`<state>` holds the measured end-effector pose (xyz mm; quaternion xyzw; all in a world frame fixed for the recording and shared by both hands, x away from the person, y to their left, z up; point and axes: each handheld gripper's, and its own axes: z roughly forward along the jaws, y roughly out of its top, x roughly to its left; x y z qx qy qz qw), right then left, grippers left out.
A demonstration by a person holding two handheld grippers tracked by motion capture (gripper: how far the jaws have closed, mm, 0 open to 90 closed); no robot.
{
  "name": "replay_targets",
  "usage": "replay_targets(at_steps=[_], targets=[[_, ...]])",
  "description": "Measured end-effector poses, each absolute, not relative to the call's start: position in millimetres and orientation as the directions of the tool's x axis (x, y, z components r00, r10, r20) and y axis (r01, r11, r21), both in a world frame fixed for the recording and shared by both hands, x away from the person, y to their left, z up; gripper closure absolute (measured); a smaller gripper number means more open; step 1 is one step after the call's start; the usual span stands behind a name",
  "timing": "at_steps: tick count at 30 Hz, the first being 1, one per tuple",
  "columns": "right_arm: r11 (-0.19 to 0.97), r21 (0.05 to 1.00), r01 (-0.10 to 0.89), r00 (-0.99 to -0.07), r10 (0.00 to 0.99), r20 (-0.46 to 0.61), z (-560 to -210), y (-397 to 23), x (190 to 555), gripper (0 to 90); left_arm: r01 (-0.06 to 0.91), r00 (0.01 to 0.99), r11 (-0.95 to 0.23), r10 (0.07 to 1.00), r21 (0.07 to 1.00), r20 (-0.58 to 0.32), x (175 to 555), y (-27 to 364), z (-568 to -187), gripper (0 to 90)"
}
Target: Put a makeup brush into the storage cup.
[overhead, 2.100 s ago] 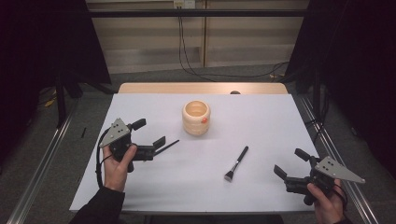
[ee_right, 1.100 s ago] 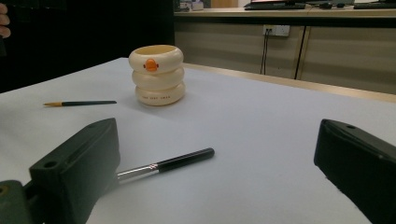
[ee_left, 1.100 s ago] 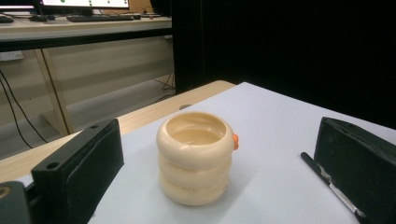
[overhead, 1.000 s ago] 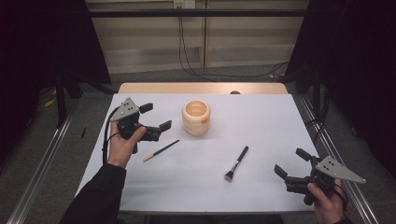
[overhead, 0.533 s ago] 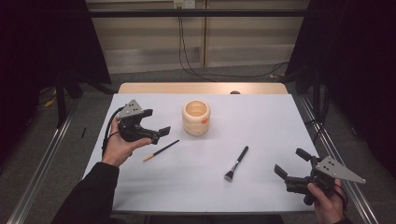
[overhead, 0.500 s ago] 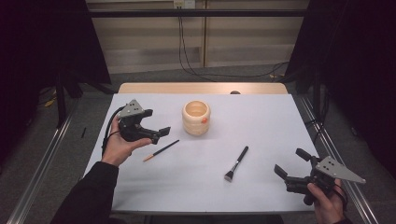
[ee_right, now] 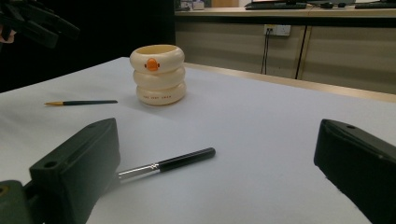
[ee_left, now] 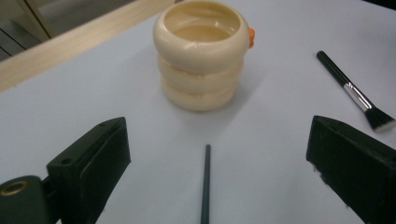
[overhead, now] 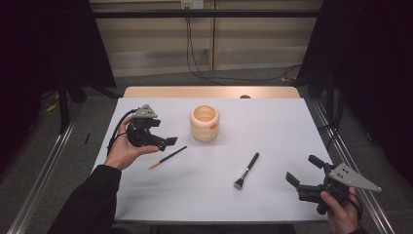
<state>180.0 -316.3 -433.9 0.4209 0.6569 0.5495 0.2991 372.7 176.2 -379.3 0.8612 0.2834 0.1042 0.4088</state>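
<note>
White table (overhead: 272,126); orange dot (ee_right: 151,64) on pot (ee_right: 158,74) faces right gripper view.

Centre: cream ringed pot (overhead: 204,123) stands upright, the one tall obstacle | Left of pot: thin brush (overhead: 168,157) lies flat, near the left gripper (overhead: 168,141) | Right of centre: flat-head brush (overhead: 246,170) lies flat | Far right, back and front edge of table (overhead: 272,117): open surface, free passage

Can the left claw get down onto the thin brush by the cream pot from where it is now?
Probably yes: the left claw is open over the thin brush, nothing lies between, and the cream pot stands clear.
</note>
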Motion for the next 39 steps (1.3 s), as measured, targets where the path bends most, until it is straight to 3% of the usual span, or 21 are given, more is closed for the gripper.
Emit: replay_targets(at_steps=[12,16,20,21,25,29,39], targets=[[0.043,0.974,0.224,-0.467,0.882,0.069,-434,-316,180,0.1,0.438,0.826,-0.618,0.563,0.652,-0.022,375,174,-389,14.1],[0.046,0.974,0.224,-0.469,0.881,0.066,-434,-316,180,0.1,0.466,0.840,-0.640,0.537,0.610,-0.078,378,172,-396,19.0],[0.048,0.974,0.221,-0.469,0.881,0.063,-434,-316,180,0.1,0.483,0.840,-0.683,0.538,0.547,-0.070,380,166,-404,19.7],[0.045,0.973,0.226,-0.470,0.880,0.068,-434,-316,180,0.1,0.438,0.873,-0.753,0.486,0.491,-0.034,383,168,-402,20.6],[0.047,0.973,0.224,-0.471,0.880,0.066,-434,-316,180,0.2,0.461,0.859,-0.759,0.511,0.460,-0.019,384,167,-406,26.9],[0.048,0.973,0.226,-0.475,0.878,0.067,-434,-316,180,0.3,0.506,0.850,-0.763,0.520,0.402,-0.082,386,167,-413,33.3],[0.046,0.973,0.227,-0.476,0.876,0.070,-434,-316,180,0.3,0.502,0.861,-0.812,0.502,0.299,-0.084,389,166,-426,47.5]])
